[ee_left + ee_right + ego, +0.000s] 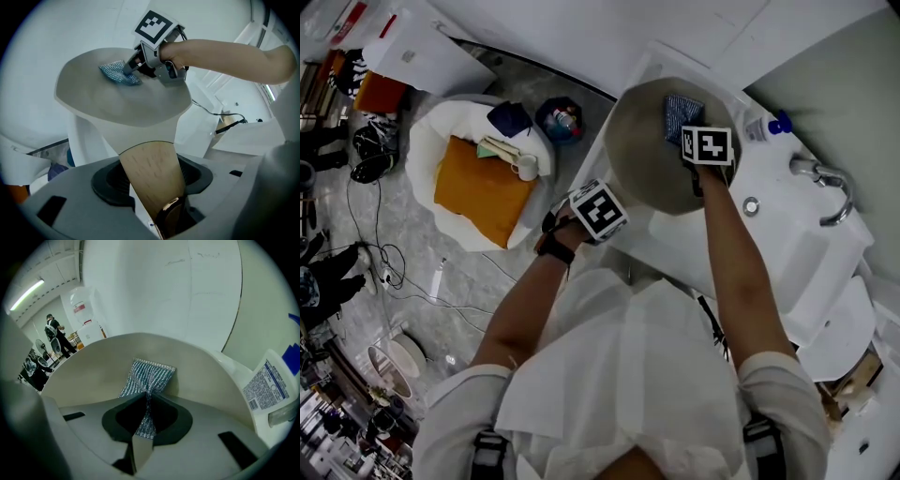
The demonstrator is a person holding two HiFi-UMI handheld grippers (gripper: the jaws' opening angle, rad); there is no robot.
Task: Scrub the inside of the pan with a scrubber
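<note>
A beige pan [647, 150] hangs tilted over the white sink [787, 234], its inside facing me. My left gripper [609, 194] is shut on its wooden handle [152, 178], which fills the gap between the jaws of that gripper [152, 183]. A blue-silver mesh scrubber [680, 114] lies against the pan's inner surface [117, 103] near the far rim. My right gripper [686, 136] is shut on the scrubber [147, 380], pinching its lower end so the rest fans out onto the pan [89, 376]. In the left gripper view the right gripper [131, 70] presses the scrubber [117, 75] from above.
A chrome faucet [827, 187] and a bottle with a blue cap [769, 125] stand at the sink's back; the bottle [267, 385] is close beside the pan. On the floor to the left sits a white seat with an orange cushion [483, 192], with cables around it. A person [54, 331] stands far off.
</note>
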